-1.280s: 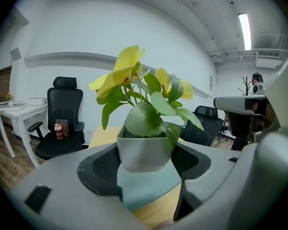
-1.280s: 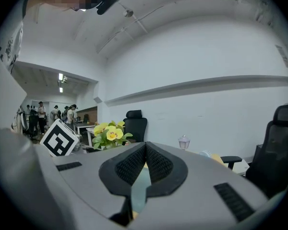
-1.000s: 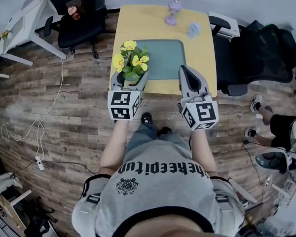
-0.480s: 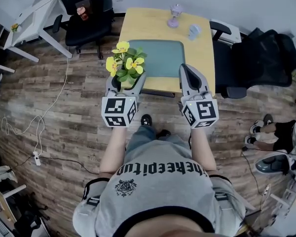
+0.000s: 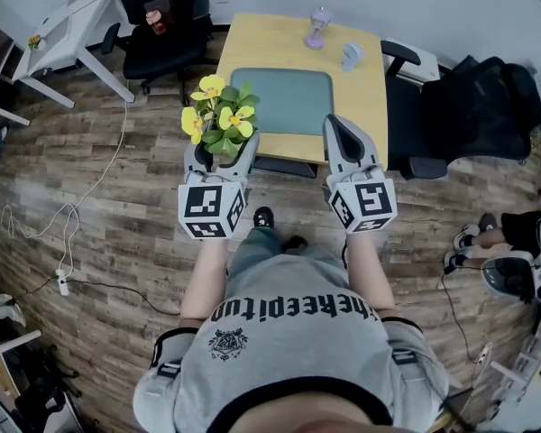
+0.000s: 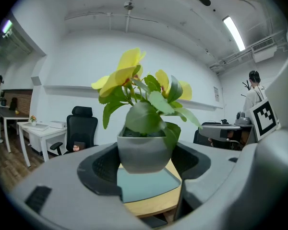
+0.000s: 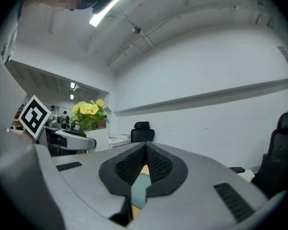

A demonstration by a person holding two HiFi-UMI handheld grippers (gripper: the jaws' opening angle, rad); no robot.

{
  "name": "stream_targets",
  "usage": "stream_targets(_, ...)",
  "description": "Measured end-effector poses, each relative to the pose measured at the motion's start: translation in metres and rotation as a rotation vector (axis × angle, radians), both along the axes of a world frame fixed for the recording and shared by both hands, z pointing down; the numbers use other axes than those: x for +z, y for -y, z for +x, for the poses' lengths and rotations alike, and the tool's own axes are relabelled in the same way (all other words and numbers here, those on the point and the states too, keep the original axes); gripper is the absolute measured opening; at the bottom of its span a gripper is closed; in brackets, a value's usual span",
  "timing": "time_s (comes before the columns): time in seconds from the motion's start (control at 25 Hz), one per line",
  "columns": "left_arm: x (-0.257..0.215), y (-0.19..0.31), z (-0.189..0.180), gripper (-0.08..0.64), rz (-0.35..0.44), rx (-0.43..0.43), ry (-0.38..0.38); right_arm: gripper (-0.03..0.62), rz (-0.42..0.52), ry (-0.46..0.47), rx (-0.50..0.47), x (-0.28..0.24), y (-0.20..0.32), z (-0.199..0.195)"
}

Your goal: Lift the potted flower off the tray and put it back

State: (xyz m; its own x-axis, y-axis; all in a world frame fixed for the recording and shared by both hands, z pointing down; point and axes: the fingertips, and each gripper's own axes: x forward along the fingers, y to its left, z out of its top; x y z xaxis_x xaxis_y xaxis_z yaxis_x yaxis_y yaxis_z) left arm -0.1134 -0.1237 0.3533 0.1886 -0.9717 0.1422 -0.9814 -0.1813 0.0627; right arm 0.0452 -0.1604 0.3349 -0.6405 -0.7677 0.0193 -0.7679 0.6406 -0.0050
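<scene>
My left gripper is shut on the potted flower, a grey pot with yellow blooms and green leaves. It hangs in the air left of the table's near-left corner, off the teal tray. In the left gripper view the grey pot sits between the jaws, with the tray below and beyond it. My right gripper is shut and holds nothing, hovering over the table's near edge right of the tray. The right gripper view shows its pads pressed together and the flower off to the left.
A yellow wooden table carries the tray, a purple glass and a pale blue object at the far side. Black office chairs stand at the left and right. A white desk stands far left. Wood floor lies around.
The left gripper has carried the potted flower leftward and toward me, away from the tray and past the table's left edge. The right gripper stays where it was.
</scene>
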Motion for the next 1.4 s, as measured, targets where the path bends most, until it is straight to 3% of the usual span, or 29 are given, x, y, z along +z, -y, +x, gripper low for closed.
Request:
stream_targets(0.52,-0.003,0.001,0.006,0.333,0.013,0.009,-0.015,-0.014,0.012,0.001,-0.009,-0.004,-0.01,0.003)
stream_targets(0.92,0.003,0.041,0.011,0.333,0.004,0.069,-0.013,-0.014,0.002,-0.013,0.035,0.002,0.011,0.007)
stream_targets(1.4,0.037,0.098,0.009,0.333,-0.063,0.142,-0.009,-0.014,-0.029,-0.037,0.1,0.015,0.049,0.002)
